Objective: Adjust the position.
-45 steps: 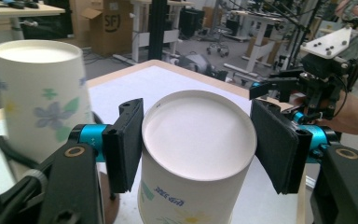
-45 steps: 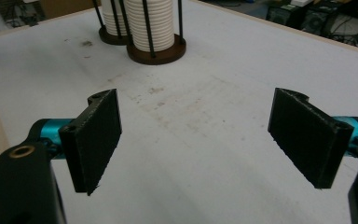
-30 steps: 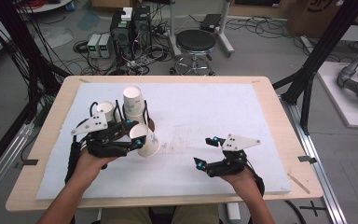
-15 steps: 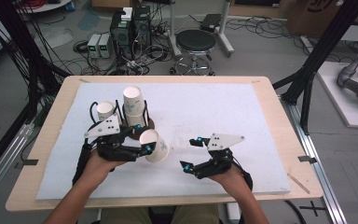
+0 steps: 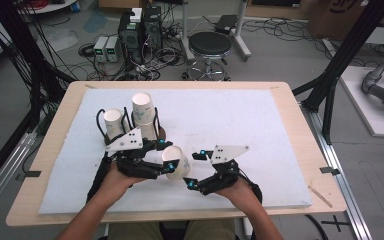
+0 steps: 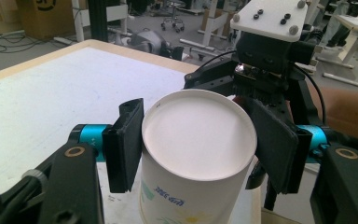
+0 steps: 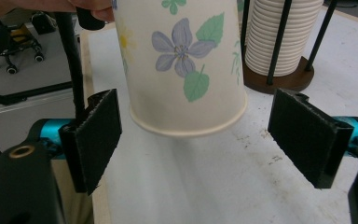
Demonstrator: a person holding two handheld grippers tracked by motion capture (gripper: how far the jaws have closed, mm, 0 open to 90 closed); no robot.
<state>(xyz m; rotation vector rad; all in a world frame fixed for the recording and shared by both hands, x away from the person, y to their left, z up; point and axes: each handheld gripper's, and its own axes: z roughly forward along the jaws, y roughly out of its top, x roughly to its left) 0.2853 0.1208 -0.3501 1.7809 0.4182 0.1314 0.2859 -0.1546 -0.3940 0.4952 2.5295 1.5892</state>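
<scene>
stool [image 5: 209,46] beyond white table [image 5: 260,115]

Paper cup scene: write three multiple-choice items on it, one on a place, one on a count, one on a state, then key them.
1. Where is the flower-printed paper cup?
A. Between the pads of the left hand-held gripper
B. Lying on the white mat
C. On the stool

2. How many cup stacks stand in the wire holder?
A. One
B. Two
C. Four

3. How do the right hand-held gripper's jaws stand?
A. Clamped on the cup
B. Open, pads clear of the cup
C. Shut on nothing

Answers:
1 A: the left gripper view shows both pads pressed on the cup's sides.
2 B: the high view shows two white stacks side by side.
3 B: the right gripper view shows a gap between each pad and the cup.
</scene>
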